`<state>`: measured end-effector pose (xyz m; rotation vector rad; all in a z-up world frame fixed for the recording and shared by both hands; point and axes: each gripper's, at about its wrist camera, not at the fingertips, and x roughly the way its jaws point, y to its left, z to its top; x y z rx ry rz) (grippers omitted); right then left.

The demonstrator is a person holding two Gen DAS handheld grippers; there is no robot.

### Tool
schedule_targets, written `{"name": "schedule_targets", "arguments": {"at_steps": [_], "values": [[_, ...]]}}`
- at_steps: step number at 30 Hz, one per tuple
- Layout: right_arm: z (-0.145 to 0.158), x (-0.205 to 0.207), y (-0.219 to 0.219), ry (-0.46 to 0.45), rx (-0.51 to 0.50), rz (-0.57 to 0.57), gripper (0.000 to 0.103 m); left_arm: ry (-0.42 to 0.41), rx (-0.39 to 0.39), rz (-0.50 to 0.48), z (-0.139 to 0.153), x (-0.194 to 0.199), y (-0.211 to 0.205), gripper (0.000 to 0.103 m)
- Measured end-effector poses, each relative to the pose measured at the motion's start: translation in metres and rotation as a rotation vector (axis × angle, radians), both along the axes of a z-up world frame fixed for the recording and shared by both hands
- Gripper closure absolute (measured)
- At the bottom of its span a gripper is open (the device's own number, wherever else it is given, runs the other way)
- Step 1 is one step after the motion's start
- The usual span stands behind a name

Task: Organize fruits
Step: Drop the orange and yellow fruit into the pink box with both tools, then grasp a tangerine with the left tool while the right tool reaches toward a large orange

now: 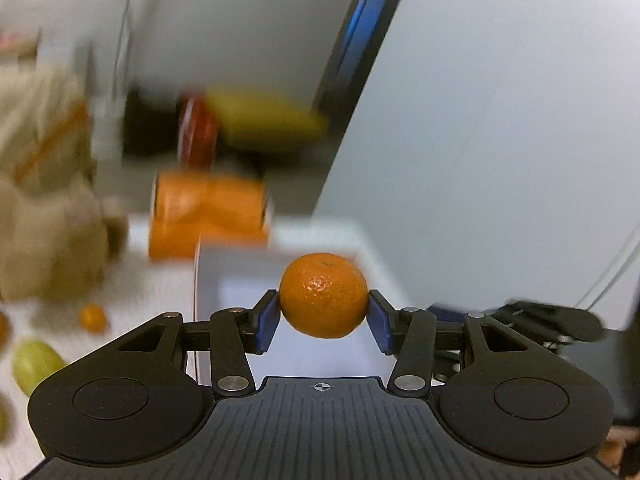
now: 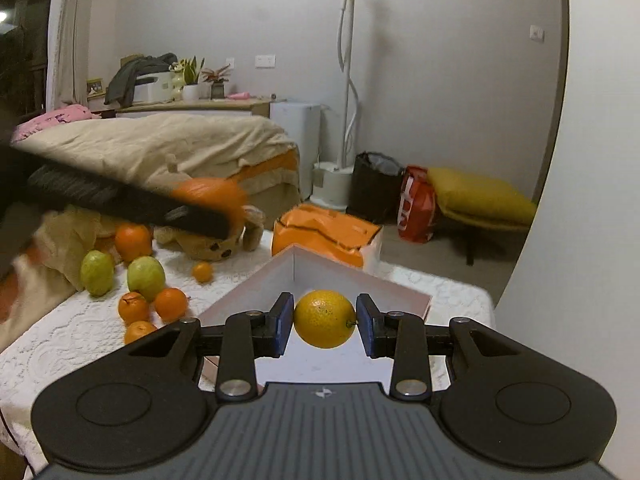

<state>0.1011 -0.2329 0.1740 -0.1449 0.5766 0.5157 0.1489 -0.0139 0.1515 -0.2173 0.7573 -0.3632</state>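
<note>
here the left wrist view is smeared with blur, yet the left gripper (image 1: 323, 312) shows sharp, its jaws clamped on a mandarin (image 1: 323, 295) held above the white box (image 1: 208, 280). only the right wrist view shows the room clearly: the right gripper (image 2: 324, 320), jaws clamped on a yellow-orange citrus (image 2: 324, 318) over the same white box (image 2: 256, 288), and loose oranges (image 2: 171, 303) and green fruits (image 2: 146, 277) on the lace-covered bench (image 2: 72, 344) left of the box.
</note>
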Motion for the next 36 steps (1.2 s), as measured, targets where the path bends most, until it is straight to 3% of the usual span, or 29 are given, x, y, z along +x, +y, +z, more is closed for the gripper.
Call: {"name": "schedule_targets", "arguments": {"at_steps": [1, 3, 8, 11, 14, 18, 21, 26, 31, 36], "values": [[-0.007, 0.006, 0.002, 0.017, 0.000, -0.002, 0.059, 0.053, 0.029, 0.015, -0.015, 0.011, -0.004, 0.051], [-0.022, 0.013, 0.003, 0.046, -0.006, -0.022, 0.047, 0.074, 0.089, 0.011, -0.034, 0.021, -0.011, 0.052], [-0.050, 0.015, 0.005, 0.085, -0.027, -0.014, 0.046, 0.071, 0.133, -0.024, -0.049, 0.020, -0.013, 0.052], [-0.062, 0.015, 0.004, 0.108, -0.048, -0.019, 0.046, 0.028, 0.219, 0.008, -0.045, 0.008, -0.016, 0.052], [-0.065, 0.010, 0.006, 0.112, -0.049, -0.011, 0.046, 0.012, 0.254, 0.051, -0.041, -0.006, -0.006, 0.052], [-0.062, 0.005, 0.018, 0.102, -0.062, 0.019, 0.043, -0.009, 0.260, 0.093, -0.038, -0.023, 0.012, 0.052], [-0.056, -0.003, 0.037, 0.082, -0.077, 0.059, 0.037, -0.012, 0.219, 0.132, -0.037, -0.039, 0.037, 0.051], [-0.047, -0.019, 0.083, 0.061, -0.116, 0.158, 0.033, -0.024, 0.149, 0.311, -0.044, -0.083, 0.099, 0.052], [-0.052, -0.024, 0.134, 0.126, -0.126, 0.284, 0.033, 0.030, 0.157, 0.474, -0.063, -0.118, 0.156, 0.052], [-0.060, -0.031, 0.185, 0.129, -0.162, 0.372, 0.033, 0.076, 0.122, 0.555, -0.080, -0.145, 0.193, 0.052]]}}
